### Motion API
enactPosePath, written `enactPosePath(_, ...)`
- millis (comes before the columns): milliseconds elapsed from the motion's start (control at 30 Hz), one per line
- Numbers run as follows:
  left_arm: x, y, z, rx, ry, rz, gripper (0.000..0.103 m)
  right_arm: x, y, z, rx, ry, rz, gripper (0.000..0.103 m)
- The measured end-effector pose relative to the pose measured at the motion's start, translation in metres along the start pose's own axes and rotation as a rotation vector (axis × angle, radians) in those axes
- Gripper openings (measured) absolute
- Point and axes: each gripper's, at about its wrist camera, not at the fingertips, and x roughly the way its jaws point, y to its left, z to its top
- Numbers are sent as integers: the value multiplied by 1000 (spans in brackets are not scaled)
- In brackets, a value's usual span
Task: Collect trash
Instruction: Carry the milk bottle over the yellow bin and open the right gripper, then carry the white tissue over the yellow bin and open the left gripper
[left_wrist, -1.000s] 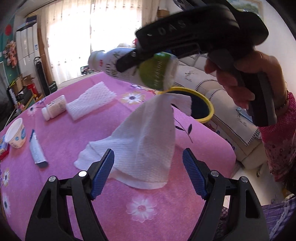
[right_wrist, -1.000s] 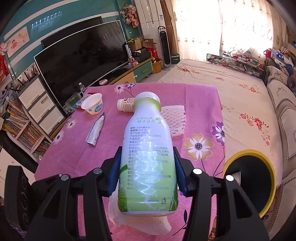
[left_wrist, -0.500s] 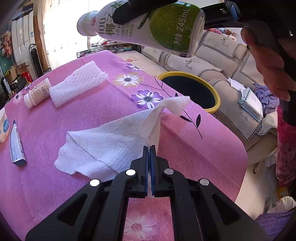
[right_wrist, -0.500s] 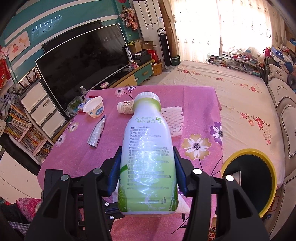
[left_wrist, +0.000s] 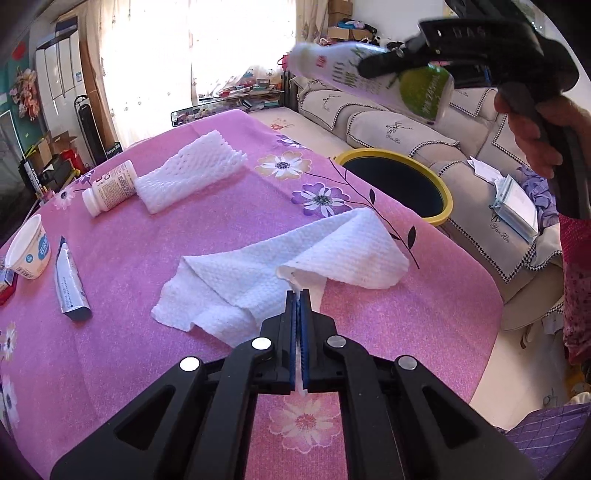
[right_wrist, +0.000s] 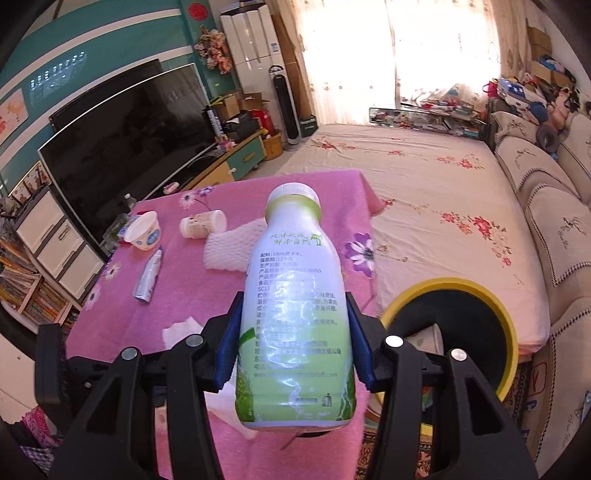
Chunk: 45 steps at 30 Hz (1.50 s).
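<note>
Left gripper (left_wrist: 299, 295) pinched tight on the paper towel (left_wrist: 280, 273) mid-frame, right gripper (right_wrist: 295, 339) squeezing the green bottle (right_wrist: 295, 314) at centre.

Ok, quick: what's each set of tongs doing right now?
Left tongs: shut on the white paper towel.
Right tongs: shut on the green-and-white bottle.

Left gripper (left_wrist: 299, 295): two black plastic finger arms with triangular cut-outs are fitted with blue ribbed pads and four round silver screw heads. Right gripper (right_wrist: 295, 332): the same black arms, blue pads and silver screws are seen. At the upper right of the left wrist view, its black housing carries embossed lettering above a grey handle. A pink patterned sleeve (left_wrist: 576, 288) is worn.
</note>
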Motion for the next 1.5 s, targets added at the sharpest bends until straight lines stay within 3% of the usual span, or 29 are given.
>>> enactPosePath(167,-8,7,0,-15,-12,24,3,18,-60,-19,101,72,-139,49)
enactPosePath(367,-10,7,0,-11,-5,39,3,52,-115,-41,214,163,-215,50)
enactPosePath(500,-9,3,3,-6,-7,38,3,56,-138,-48,302,131,-250,61)
enactPosePath(800,-11,0,11,-2,-23,40,3,4,-117,-57,293,-3,-233,64)
enactPosePath(1033,-26,-5,22,15,-64,55,3,-29,-99,-84,282,-45,-206,64)
enactPosePath(1500,-56,-26,71,79,-157,93,3,-67,-123,-135,394,-92,-201,64)
